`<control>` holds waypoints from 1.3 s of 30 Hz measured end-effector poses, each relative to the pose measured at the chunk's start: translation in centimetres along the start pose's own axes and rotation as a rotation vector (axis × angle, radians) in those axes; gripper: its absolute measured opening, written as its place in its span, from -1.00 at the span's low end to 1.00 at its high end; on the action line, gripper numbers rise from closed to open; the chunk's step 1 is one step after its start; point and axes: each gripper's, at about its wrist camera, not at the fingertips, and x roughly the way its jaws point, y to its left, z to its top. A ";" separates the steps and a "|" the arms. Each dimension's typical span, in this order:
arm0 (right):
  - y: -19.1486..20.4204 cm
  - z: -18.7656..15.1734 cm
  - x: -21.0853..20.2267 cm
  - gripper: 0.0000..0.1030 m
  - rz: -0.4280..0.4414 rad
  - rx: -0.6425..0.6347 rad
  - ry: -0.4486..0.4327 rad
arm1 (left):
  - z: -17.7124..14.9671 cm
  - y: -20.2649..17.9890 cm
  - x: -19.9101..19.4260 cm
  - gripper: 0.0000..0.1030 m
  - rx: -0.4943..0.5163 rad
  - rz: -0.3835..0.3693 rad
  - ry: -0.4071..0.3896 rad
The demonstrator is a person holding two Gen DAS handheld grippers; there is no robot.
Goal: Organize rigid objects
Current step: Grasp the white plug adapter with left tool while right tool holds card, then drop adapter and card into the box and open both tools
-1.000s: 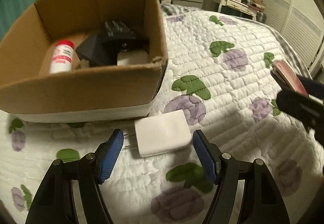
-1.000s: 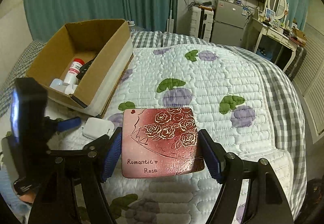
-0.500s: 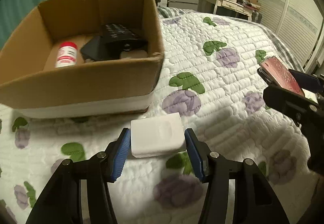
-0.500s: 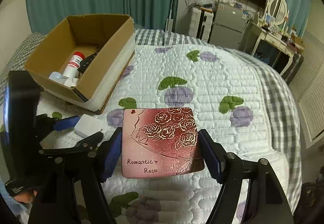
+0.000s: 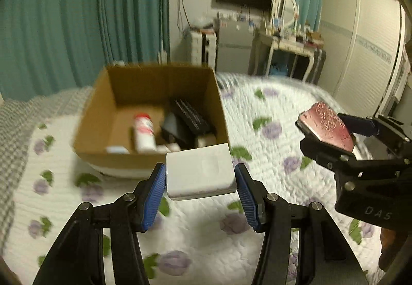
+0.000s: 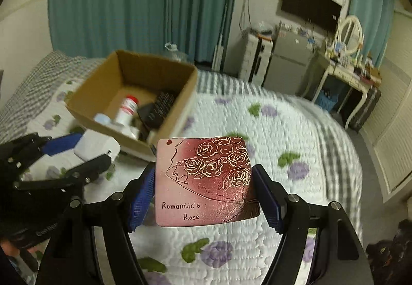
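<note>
Above quilt, white charger sits clamped between left fingers.

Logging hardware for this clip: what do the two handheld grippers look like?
Both match: the left gripper and right gripper have black angular linkage arms with silver pivot screws, and ribbed blue pads on the fingers. The right one's black body carries pale lettering. No cables or sleeves are visible.

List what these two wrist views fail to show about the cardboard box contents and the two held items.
- Brown cardboard box contents: motion-blurred in both views; the red-capped white bottle's label is unreadable, and the near wall hides the small white items.
- White rectangular charger block, left wrist view: underside hidden.
- Red rose-printed tin, right wrist view: underside unseen; the right claw covers its sides.
</note>
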 end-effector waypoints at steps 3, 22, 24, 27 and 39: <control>1.1 1.9 -1.1 0.41 0.015 -0.022 -0.037 | 1.7 2.0 -2.1 0.07 0.002 0.025 -0.049; 4.9 9.0 8.3 0.41 0.134 0.008 -0.102 | 7.1 9.2 6.4 0.07 0.008 0.164 -0.054; 4.6 8.4 9.5 0.41 0.136 0.020 -0.086 | 6.7 9.3 7.9 0.07 0.013 0.168 -0.041; 4.3 7.5 11.1 0.41 0.141 0.029 -0.063 | 6.1 9.0 9.5 0.07 0.047 0.179 -0.036; 4.0 6.7 11.5 0.41 0.154 0.038 -0.057 | 4.6 9.2 10.9 0.21 0.091 0.210 -0.049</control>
